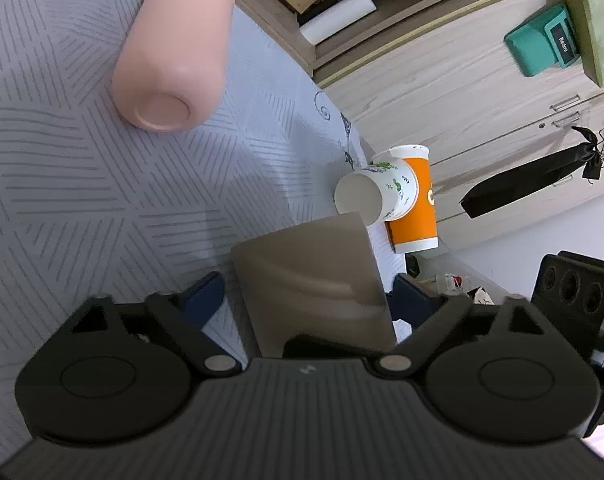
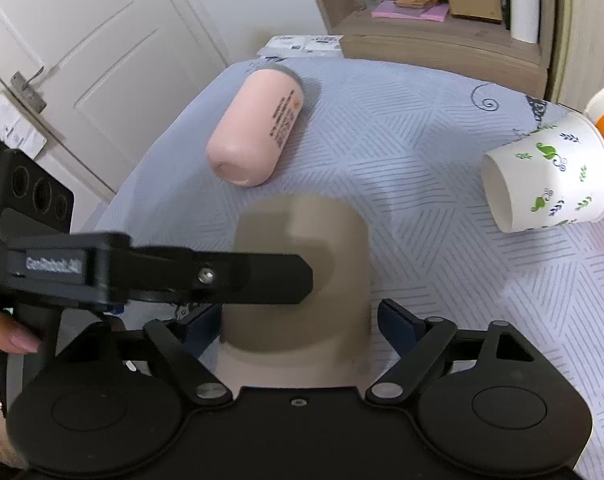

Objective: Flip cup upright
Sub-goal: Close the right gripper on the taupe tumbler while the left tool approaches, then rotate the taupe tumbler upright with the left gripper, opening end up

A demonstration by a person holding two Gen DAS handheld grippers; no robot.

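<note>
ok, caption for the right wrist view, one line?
Both tools close on a beige cup; pink bottle and white leaf-print paper cup lie sideways on the striped cloth.

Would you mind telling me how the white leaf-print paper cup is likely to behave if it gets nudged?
The paper cup lies on its side, so it would probably roll, curving because it tapers. It looks thin-walled, likely light and easily crushed. It sits near the table edge, so it might fall.

A home bedroom: patterned mattress (image 2: 402, 152), wooden shelves (image 2: 442, 36), panelled door (image 2: 82, 52).
</note>
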